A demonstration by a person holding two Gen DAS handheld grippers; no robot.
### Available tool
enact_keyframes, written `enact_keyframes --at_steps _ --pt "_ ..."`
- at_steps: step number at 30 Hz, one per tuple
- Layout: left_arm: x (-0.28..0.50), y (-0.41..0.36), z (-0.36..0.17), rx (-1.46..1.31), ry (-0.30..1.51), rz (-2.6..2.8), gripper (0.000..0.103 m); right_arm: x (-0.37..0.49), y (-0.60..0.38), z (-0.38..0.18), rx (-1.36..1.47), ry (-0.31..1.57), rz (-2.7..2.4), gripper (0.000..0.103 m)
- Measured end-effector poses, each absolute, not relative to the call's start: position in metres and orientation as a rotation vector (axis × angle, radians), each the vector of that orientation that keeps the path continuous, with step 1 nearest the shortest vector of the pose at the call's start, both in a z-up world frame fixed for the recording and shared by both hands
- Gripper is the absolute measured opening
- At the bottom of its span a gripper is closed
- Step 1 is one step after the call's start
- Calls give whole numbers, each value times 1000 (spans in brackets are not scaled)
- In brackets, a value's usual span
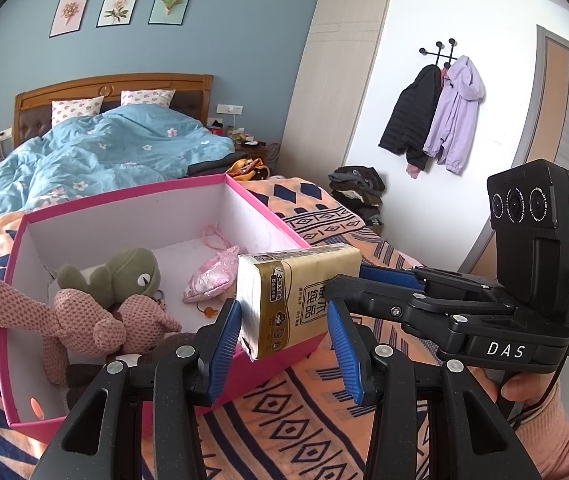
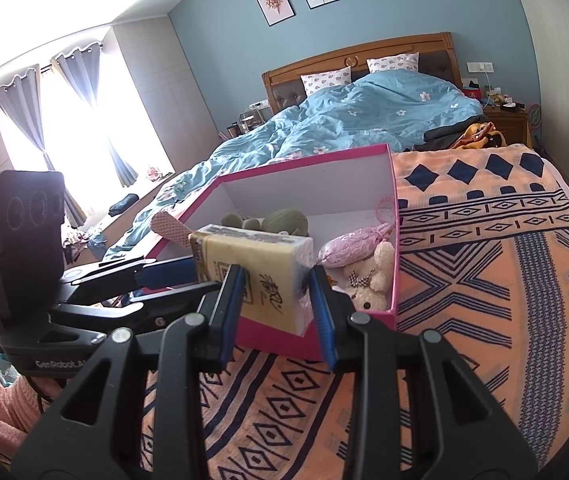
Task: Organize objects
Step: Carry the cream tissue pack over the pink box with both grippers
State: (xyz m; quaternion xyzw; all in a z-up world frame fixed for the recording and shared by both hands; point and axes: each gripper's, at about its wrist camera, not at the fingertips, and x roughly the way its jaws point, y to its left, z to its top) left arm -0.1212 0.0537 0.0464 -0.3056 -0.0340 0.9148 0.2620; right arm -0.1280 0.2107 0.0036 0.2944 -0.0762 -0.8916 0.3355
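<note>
A tan tissue pack (image 1: 296,296) hangs over the near rim of a pink box (image 1: 272,364) on the bed. My right gripper (image 2: 274,284) is shut on the tissue pack (image 2: 260,276); its blue fingers press both sides. My left gripper (image 1: 286,320) is open, its left pad (image 1: 226,344) near the pack's end and its right pad apart from it. Inside the box lie a pink knitted toy (image 1: 84,320), a green frog plush (image 1: 132,272), a pink pouch (image 1: 208,280) and a white plush bear (image 2: 372,276).
The box stands on an orange patterned blanket (image 2: 484,280) at the foot of the bed. A blue duvet (image 1: 104,152) lies behind it. Folded dark clothes (image 1: 208,168) lie at the duvet's edge. Jackets (image 1: 436,120) hang on the right wall.
</note>
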Motion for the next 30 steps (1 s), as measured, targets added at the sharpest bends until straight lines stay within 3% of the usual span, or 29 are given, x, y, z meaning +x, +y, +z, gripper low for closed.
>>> enact_keyframes --at_steps 30 --pt "-138 55 34 -865 -112 2463 45 -145 211 -3 812 -220 -2330 37"
